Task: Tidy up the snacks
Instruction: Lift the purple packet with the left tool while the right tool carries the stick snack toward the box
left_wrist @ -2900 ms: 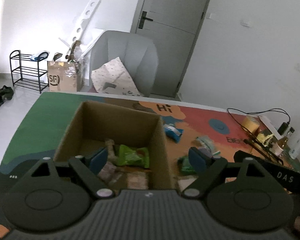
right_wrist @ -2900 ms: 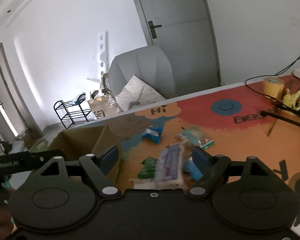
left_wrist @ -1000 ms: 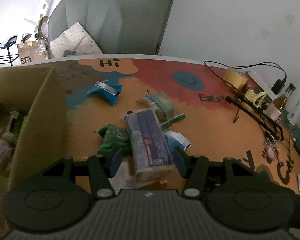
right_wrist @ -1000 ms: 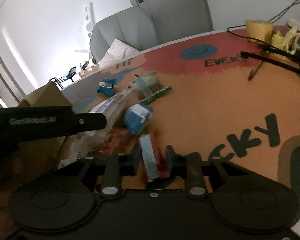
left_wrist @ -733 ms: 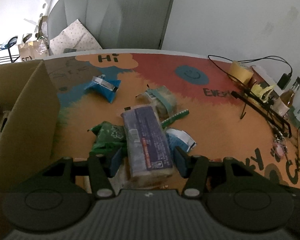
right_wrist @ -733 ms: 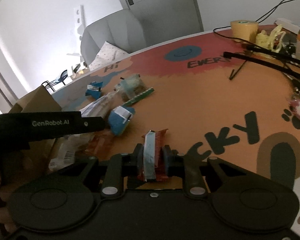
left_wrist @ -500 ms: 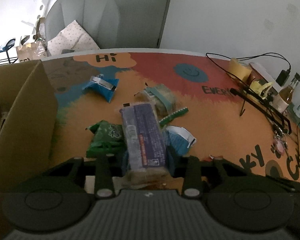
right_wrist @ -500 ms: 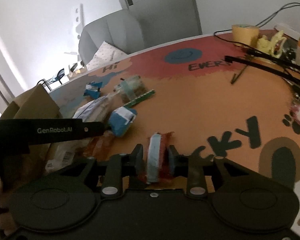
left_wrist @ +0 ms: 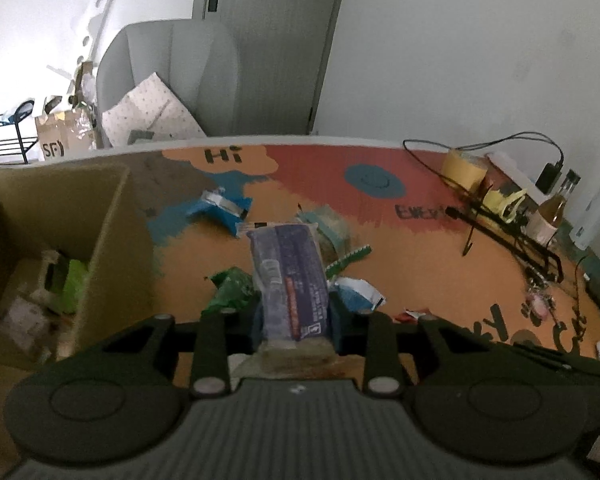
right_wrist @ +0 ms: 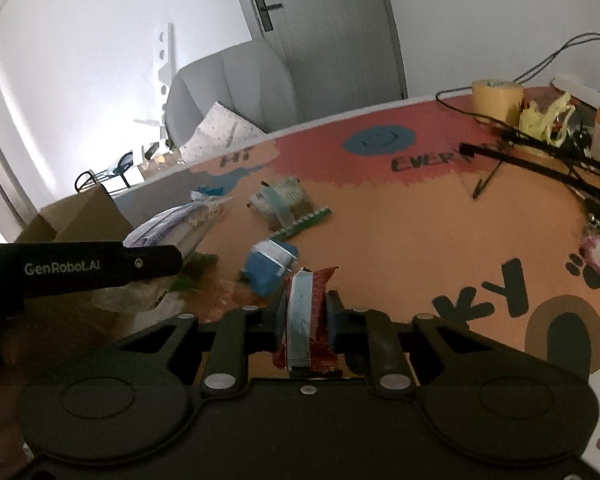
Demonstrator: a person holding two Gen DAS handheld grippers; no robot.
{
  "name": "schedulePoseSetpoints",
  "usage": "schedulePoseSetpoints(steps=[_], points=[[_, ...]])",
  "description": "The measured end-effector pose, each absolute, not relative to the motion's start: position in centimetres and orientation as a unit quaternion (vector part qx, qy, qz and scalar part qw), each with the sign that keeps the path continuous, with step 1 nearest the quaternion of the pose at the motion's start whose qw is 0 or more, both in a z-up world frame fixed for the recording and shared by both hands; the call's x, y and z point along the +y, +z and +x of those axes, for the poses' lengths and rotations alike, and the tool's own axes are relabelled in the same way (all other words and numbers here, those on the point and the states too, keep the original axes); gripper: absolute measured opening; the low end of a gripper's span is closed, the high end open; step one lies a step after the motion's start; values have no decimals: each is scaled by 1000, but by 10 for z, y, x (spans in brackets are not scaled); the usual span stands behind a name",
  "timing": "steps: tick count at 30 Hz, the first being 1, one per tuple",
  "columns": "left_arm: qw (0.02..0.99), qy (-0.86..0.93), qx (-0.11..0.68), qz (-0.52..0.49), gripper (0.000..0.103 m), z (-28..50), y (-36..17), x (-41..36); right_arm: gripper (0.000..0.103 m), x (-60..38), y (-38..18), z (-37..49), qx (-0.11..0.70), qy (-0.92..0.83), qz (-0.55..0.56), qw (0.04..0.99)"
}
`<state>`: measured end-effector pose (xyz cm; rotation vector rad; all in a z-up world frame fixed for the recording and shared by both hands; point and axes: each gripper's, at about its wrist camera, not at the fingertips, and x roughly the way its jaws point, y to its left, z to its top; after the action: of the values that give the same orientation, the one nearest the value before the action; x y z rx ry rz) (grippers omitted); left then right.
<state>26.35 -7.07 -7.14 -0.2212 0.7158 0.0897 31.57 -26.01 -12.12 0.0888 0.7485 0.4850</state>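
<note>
My left tongs [left_wrist: 293, 314] have just closed on the purple packet [left_wrist: 288, 276]; my right tongs [right_wrist: 303, 314] have just closed, pinching a red bar [right_wrist: 306, 312] above the counter [right_wrist: 420, 240].

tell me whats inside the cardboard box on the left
Inside the cardboard box a bright green packet and some pale wrapped snacks show. The near wall and the left gripper's body hide the rest of the box floor.
</note>
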Motion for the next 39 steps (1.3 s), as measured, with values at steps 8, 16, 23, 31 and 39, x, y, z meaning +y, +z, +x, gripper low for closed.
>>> schedulePoseSetpoints(steps=[8,16,23,31,39], points=[[939,40,323,-112,30,246,-52,-62,19,-251,-100,307,339,247,53,906],[946,47,299,-118,30,229,-35,-43,19,-239,-84,301,321,259,66,909],[948,64,282,-131,30,214,-24,-18,19,-222,-74,296,310,269,68,909],[948,89,269,-142,30,197,-17,13,19,-195,-63,288,298,288,65,908],[945,109,266,-157,30,182,-20,41,19,-169,-57,282,293,307,57,904]])
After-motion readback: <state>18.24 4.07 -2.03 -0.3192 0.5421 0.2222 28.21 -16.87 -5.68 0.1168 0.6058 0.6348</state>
